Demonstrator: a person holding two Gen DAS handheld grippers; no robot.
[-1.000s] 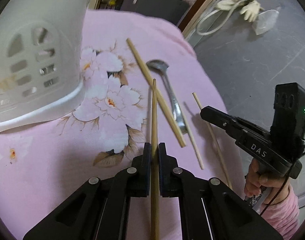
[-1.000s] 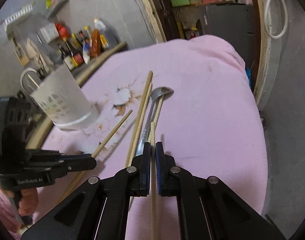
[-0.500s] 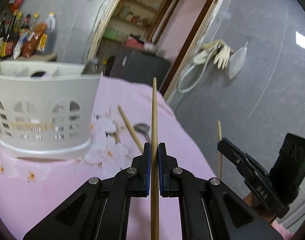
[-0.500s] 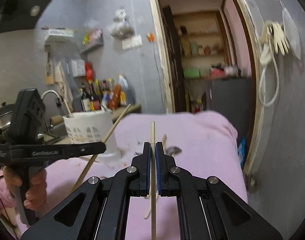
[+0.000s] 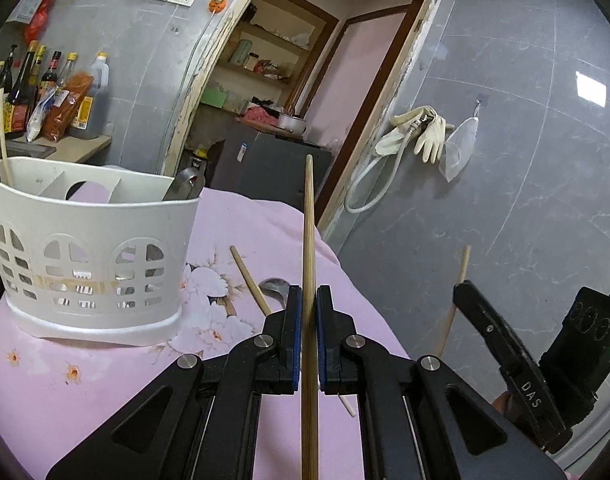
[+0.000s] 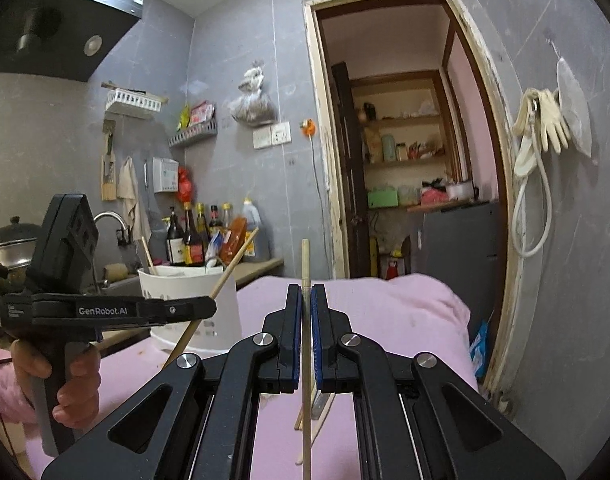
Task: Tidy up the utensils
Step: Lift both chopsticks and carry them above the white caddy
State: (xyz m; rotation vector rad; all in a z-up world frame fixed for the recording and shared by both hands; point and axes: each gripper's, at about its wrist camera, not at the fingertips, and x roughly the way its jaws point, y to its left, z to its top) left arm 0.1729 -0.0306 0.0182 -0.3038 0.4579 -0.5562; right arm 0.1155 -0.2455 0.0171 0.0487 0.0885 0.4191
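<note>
Both grippers raised since earlier, jaws each clamping 1 chopstick [image 5: 308,248], spoon [image 5: 276,286] half hidden

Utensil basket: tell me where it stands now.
The utensil basket stands at left in the left wrist view, on the pink cloth, left of the loose chopstick.
</note>
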